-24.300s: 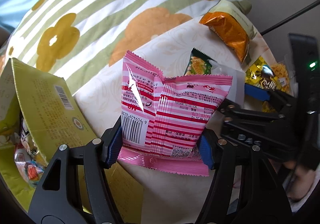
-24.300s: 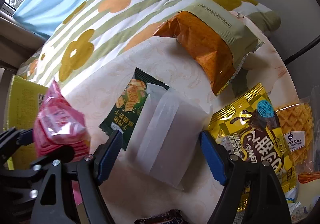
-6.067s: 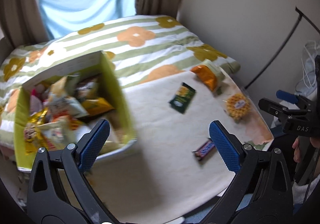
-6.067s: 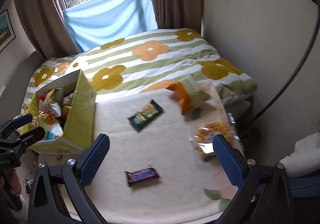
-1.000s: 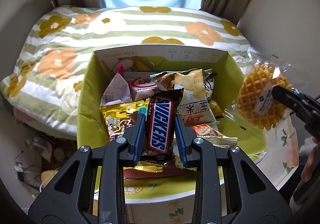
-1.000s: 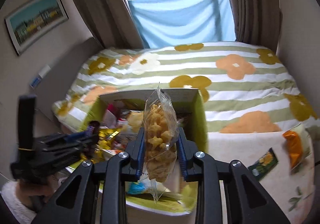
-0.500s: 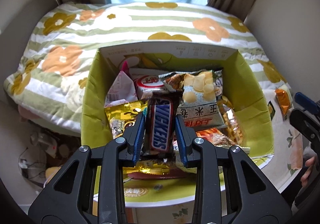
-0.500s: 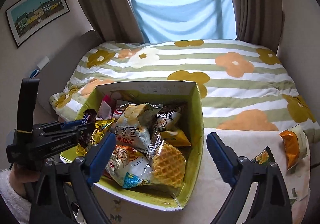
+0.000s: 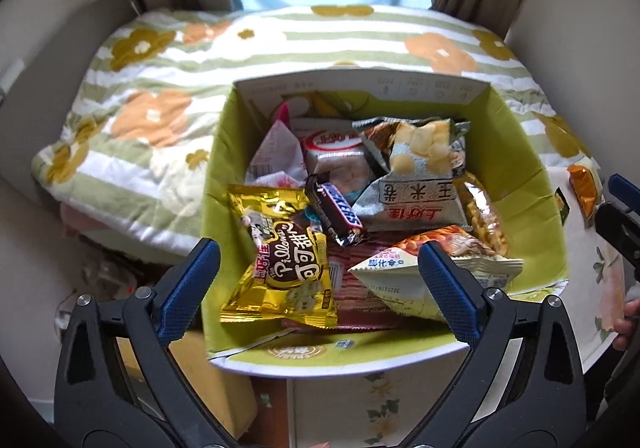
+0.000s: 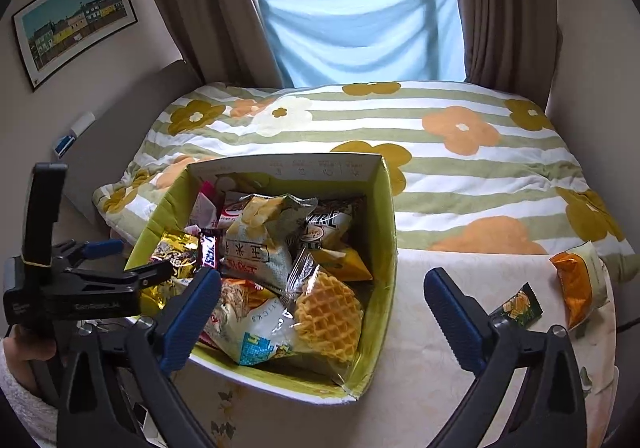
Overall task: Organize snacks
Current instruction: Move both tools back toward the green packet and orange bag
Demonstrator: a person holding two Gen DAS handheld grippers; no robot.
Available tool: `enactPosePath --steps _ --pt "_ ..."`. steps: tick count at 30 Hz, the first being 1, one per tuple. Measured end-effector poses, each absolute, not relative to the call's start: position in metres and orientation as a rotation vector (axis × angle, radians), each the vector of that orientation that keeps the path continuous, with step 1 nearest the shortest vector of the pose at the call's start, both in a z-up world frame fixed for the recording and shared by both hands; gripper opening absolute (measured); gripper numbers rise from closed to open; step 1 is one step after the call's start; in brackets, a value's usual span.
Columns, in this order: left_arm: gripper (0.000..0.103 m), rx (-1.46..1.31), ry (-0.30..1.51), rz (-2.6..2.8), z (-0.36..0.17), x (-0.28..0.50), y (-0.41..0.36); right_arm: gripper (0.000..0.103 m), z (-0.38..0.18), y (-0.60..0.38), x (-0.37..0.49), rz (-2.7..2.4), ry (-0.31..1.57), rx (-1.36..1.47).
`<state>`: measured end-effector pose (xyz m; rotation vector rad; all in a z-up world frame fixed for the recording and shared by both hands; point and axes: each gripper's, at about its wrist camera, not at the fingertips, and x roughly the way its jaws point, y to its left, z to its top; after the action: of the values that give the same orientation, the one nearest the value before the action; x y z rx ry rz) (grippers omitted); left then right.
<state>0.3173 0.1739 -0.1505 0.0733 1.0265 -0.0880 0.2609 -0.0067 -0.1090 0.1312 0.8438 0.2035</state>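
Note:
A yellow-green cardboard box [image 9: 216,183] [image 10: 386,232] holds several snack packets. Over its near edge my left gripper [image 9: 320,280] has its jaws opening, with nothing between the pads. The Snickers bar [image 9: 334,213] [image 10: 209,250] lies loose among the packets, beside a gold chocolate bag [image 9: 286,260]. My right gripper [image 10: 320,312] hangs above the box's near right corner, jaws also opening and holding nothing. Below it the wrapped waffle [image 10: 328,318] rests in the box. An orange bag [image 10: 576,288] and a green cracker packet [image 10: 518,306] lie on the table to the right.
The box stands on a table with a cream cloth [image 10: 420,348], against a bed with a flowered, striped cover [image 10: 440,151]. Curtains [image 10: 200,7] and a window are behind. The left gripper [image 10: 132,260] shows at the left of the right wrist view, in a hand [image 10: 24,348].
My left gripper has opened and let the Snickers bar drop into the box. My right gripper has opened wide too, and the waffle it held lies in the box.

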Motion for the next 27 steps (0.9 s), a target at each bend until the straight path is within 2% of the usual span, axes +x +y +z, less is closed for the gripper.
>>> enactPosePath --steps 14,21,27 --pt "0.099 0.114 0.865 -0.292 -0.104 0.309 0.11 0.101 -0.091 -0.059 0.219 0.047 0.793 0.192" --pt "0.099 0.131 0.847 -0.387 -0.094 0.303 0.042 0.101 -0.08 -0.138 0.197 -0.095 0.743 0.217" --pt "0.099 0.157 0.87 -0.441 -0.1 0.297 -0.038 0.101 -0.085 -0.199 0.195 -0.091 0.787 0.143"
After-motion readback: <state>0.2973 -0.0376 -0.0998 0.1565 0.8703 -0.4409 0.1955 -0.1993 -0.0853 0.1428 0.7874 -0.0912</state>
